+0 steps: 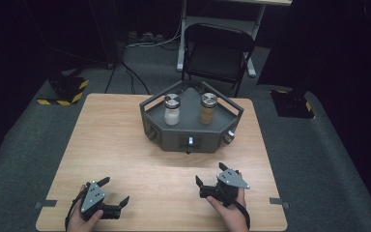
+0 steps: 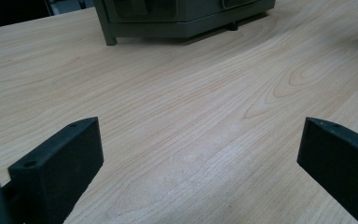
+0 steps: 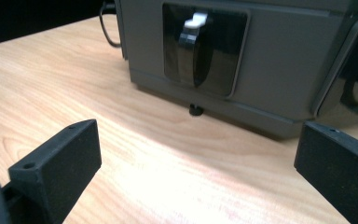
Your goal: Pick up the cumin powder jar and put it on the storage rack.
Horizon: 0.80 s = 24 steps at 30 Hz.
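Note:
A grey angular box (image 1: 174, 137) stands at the far middle of the wooden table (image 1: 111, 145). Two metal-capped jars stand upright on its top: one with white contents (image 1: 172, 110), one with brownish contents (image 1: 208, 109). Its front face carries a small switch (image 1: 190, 141), and a knob (image 1: 229, 137) sits on the angled face to the right. My left gripper (image 1: 116, 189) rests open near the front left edge, its jaws wide apart over bare wood (image 2: 200, 158), with the box (image 2: 182, 18) far ahead. My right gripper (image 1: 209, 173) is open and empty (image 3: 198, 158), facing the switch (image 3: 193, 42) at close range.
A black folding chair (image 1: 217, 48) stands behind the table. Yellow-and-black striped blocks (image 1: 67, 90) lie on the carpet at the back left. Bare wood stretches between the box and both grippers. Tape marks (image 1: 46, 204) stick out at the table's side edges.

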{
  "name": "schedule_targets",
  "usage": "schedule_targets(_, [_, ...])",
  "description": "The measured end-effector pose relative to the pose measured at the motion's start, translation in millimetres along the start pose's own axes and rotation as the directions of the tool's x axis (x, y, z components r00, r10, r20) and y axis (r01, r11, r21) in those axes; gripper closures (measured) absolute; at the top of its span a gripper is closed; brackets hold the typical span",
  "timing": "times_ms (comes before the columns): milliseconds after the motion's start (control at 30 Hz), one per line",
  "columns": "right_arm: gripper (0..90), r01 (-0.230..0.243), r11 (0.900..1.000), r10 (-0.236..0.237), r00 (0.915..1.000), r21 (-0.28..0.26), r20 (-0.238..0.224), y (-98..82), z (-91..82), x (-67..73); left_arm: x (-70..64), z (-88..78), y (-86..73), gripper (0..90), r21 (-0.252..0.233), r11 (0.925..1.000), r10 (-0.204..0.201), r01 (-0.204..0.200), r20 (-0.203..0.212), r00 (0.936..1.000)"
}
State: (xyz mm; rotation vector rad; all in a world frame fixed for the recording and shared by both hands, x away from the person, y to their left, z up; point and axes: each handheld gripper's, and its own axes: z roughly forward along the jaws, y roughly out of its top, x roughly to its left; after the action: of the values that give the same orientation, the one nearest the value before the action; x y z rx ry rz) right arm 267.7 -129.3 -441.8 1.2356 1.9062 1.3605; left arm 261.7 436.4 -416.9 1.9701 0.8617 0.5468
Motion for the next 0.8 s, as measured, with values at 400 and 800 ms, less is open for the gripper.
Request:
schedule_targets(400, [0.6, 0.018, 0.998, -0.017, 0.9998, 0.067, -0.011, -9.9, 1.1, 2.0, -2.7, 1.6, 2.0, 0.6, 0.009, 0.9999, 0.013, -0.013, -0.002, 0.9999])
schedule_targets(800, [0.9, 0.067, 0.988, -0.067, 0.9978, 0.136, -0.007, -8.1, -1.2, 3.8, -4.5, 3.5, 4.1, 0.6, 0.019, 0.9997, 0.013, -0.013, -0.004, 0.9999])
